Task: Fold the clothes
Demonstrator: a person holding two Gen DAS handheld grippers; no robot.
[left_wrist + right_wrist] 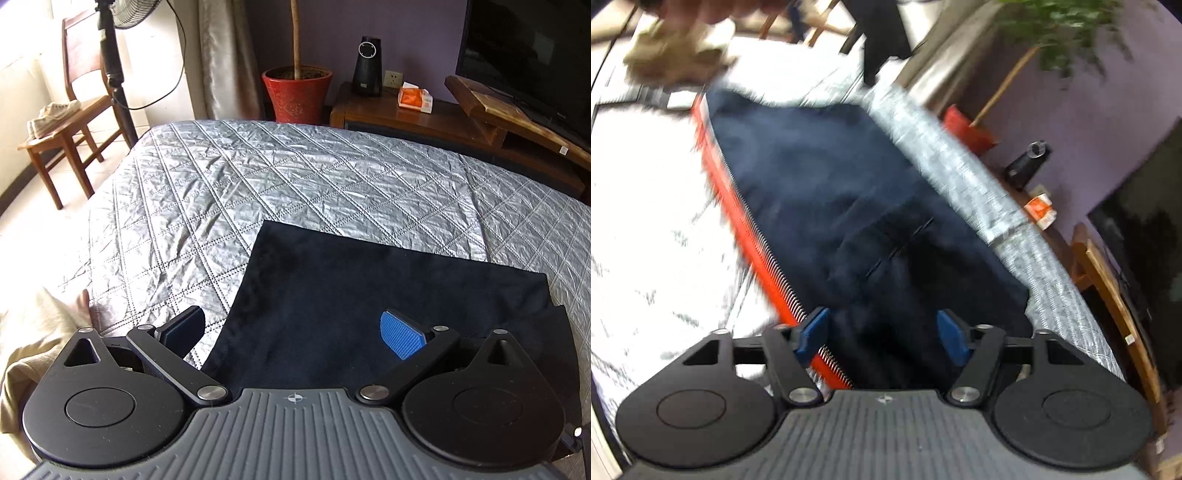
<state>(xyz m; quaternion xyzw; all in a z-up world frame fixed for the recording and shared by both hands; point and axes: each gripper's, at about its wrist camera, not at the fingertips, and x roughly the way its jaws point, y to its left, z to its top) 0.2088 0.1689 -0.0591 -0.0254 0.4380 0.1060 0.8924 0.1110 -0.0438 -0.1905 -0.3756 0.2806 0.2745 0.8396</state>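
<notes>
A dark navy garment lies flat on the grey quilted bed, folded with a straight far edge. My left gripper is open and empty just above its near part, the left finger over the quilt beside the garment's left edge. In the blurred right wrist view the same garment shows an orange band along its left side. My right gripper is open, its fingers either side of the garment's near end, holding nothing.
A wooden chair with shoes and a standing fan are left of the bed. A red plant pot, a black speaker, an orange box and a TV stand beyond it. Beige cloth lies at near left.
</notes>
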